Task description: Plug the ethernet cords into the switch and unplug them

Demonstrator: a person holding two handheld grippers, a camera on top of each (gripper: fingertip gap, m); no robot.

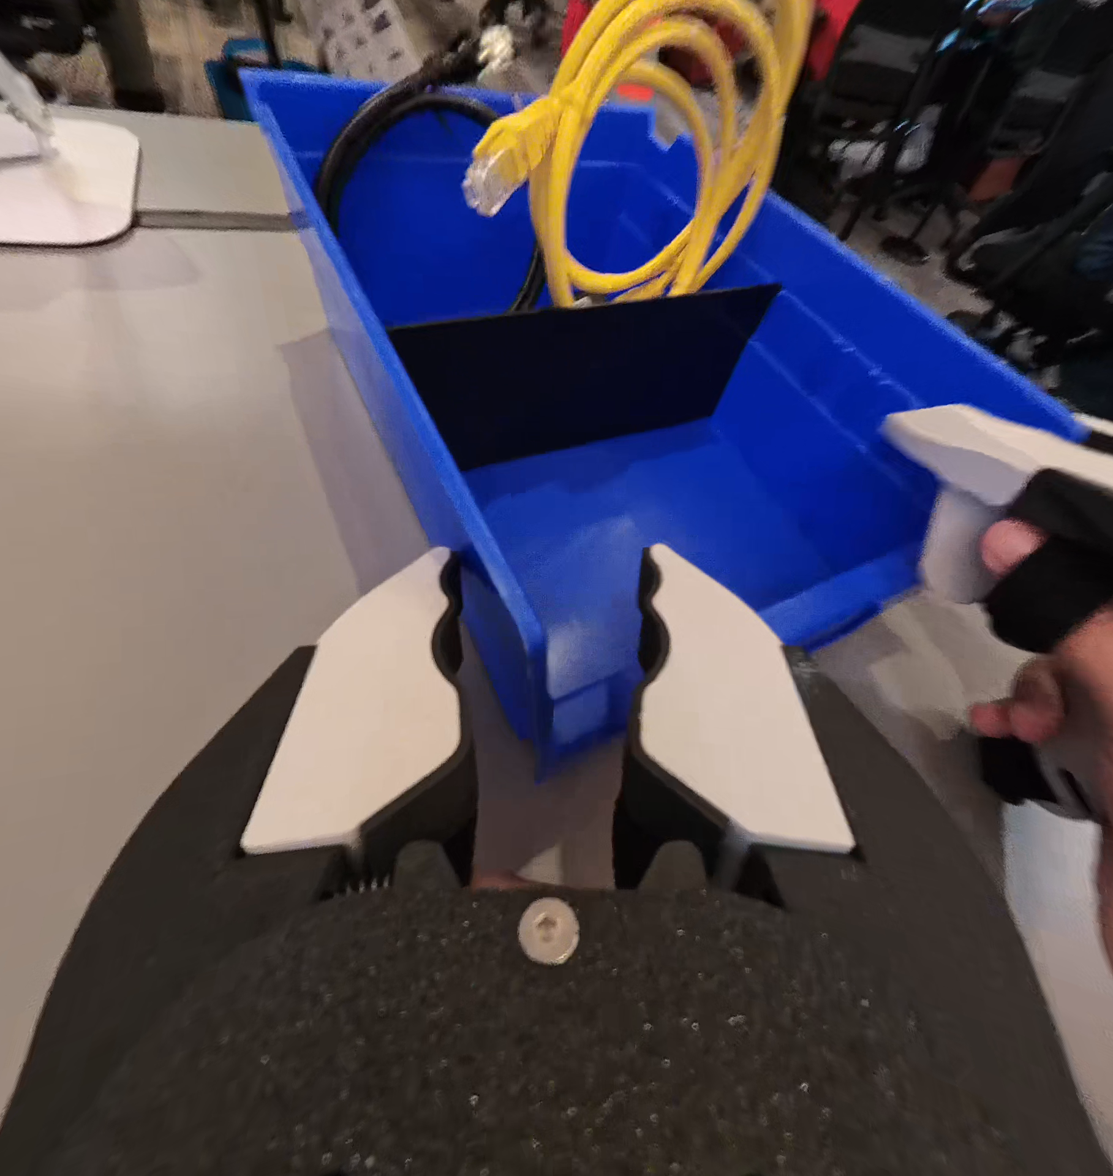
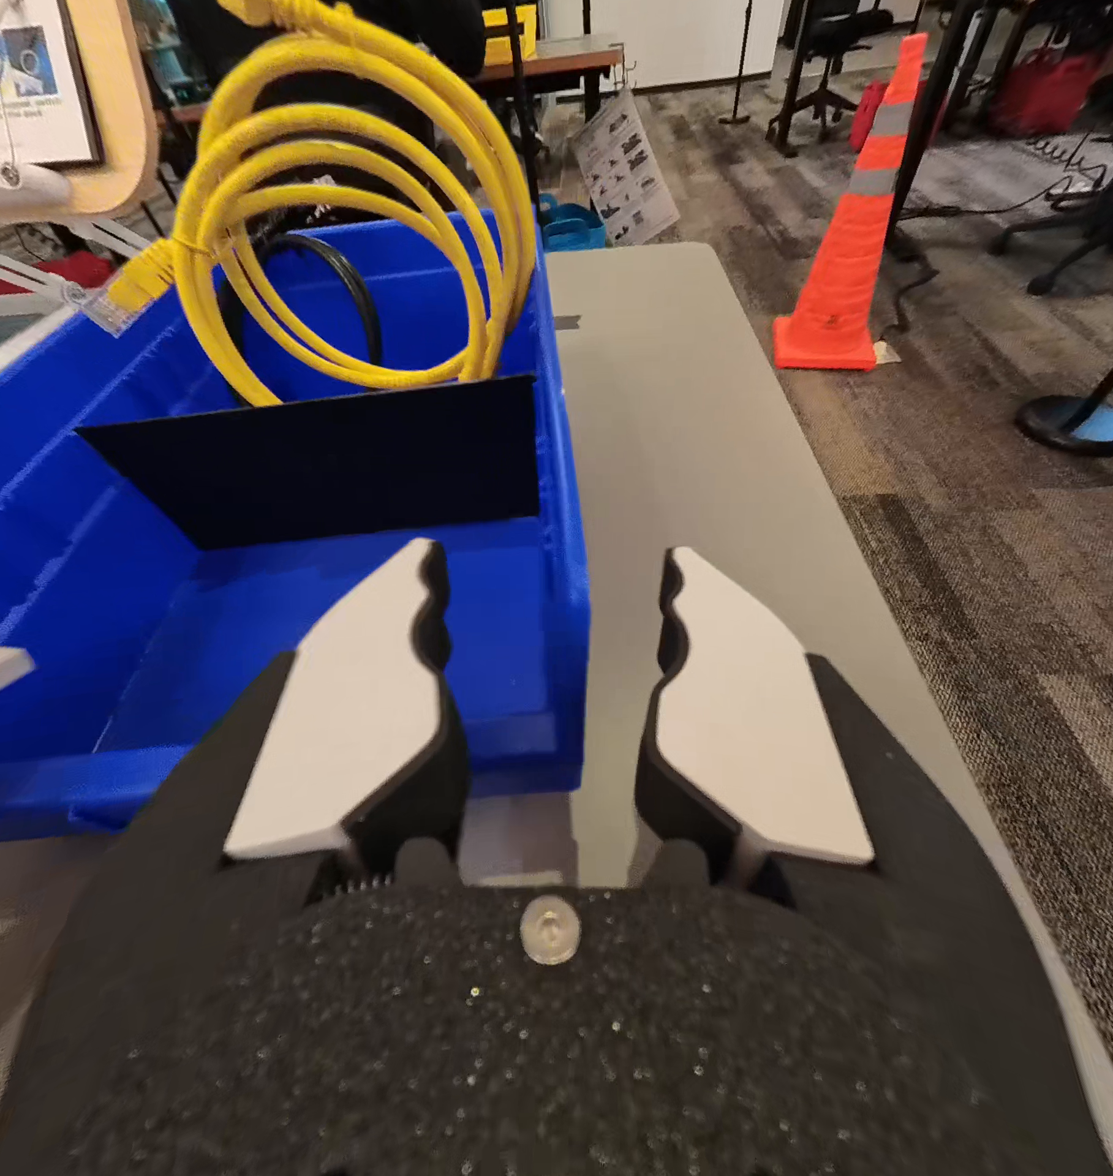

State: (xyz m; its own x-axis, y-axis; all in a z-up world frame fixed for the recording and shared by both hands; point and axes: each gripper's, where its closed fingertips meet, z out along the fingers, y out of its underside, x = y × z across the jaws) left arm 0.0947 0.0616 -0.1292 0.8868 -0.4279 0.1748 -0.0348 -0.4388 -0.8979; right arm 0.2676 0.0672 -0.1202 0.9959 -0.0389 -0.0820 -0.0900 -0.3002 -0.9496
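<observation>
Left gripper [image 1: 550,560] open astride blue bin [image 1: 375,356] wall, yellow ethernet cord [image 1: 662,159] coil upright, plug down-left

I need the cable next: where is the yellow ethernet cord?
The yellow cord is coiled upright in the far compartment of the blue bin, behind the dark divider, beside a black cable.

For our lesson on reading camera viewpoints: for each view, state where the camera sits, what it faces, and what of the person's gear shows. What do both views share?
Left wrist view: sits on the left gripper, faces the blue bin's left corner; open fingers straddle its wall; the right gripper and hand show.
Right wrist view: sits on the right gripper, faces the bin's right wall and grey table; open fingers.
Shared: bin, black divider, yellow ethernet cord.
</observation>
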